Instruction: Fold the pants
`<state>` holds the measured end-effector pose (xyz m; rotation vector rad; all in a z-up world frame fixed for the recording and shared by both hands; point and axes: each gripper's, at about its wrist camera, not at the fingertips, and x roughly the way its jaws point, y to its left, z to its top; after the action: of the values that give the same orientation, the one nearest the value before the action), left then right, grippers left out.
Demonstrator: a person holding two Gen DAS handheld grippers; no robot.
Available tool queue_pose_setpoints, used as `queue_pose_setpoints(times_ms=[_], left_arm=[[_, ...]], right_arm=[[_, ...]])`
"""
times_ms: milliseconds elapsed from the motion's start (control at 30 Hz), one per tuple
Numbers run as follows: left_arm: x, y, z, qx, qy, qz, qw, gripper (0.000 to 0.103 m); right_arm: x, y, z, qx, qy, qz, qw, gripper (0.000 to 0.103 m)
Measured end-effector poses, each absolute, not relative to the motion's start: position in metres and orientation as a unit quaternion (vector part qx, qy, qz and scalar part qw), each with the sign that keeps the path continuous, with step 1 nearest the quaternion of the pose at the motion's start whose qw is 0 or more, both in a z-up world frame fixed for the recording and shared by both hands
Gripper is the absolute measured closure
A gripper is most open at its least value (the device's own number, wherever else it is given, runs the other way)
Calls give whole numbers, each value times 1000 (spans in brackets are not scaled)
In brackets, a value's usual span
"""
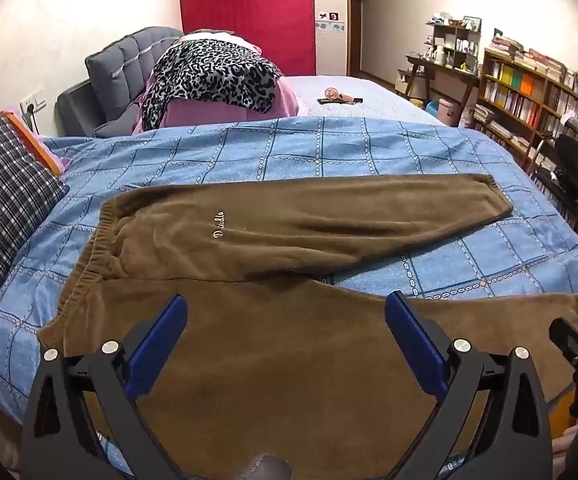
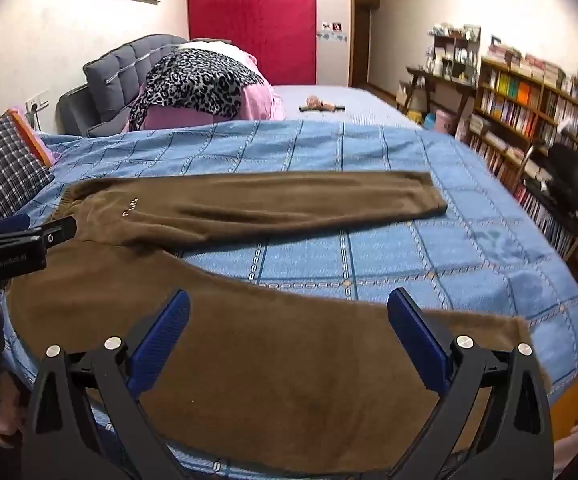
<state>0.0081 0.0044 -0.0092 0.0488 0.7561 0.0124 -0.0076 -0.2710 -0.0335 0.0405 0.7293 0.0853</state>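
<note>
Brown fleece pants (image 1: 273,240) are lying spread across a blue checked blanket (image 1: 369,148) covering the bed, waistband toward the plaid pillow (image 1: 5,208) on the left, legs splayed apart and pointing right. The left gripper (image 1: 287,320) is hovering over the near leg by the seat, its blue fingers (image 1: 161,340) spread wide and grasping nothing. The right gripper (image 2: 289,316) is hanging above the same leg farther toward the cuff, fingers (image 2: 417,340) likewise released.
</note>
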Motion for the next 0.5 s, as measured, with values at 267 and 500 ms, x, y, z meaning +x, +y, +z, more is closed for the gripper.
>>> queue_pose_setpoints(times_ms=[267,500], left_arm=[[9,-1,-14,35,376,1,926,5],[12,-3,-15,39,380,1,924,5]], right_arm=[[-12,-289,-37,40,369,23,928,3],[-9,-291,-42,48,375,33,925,3]])
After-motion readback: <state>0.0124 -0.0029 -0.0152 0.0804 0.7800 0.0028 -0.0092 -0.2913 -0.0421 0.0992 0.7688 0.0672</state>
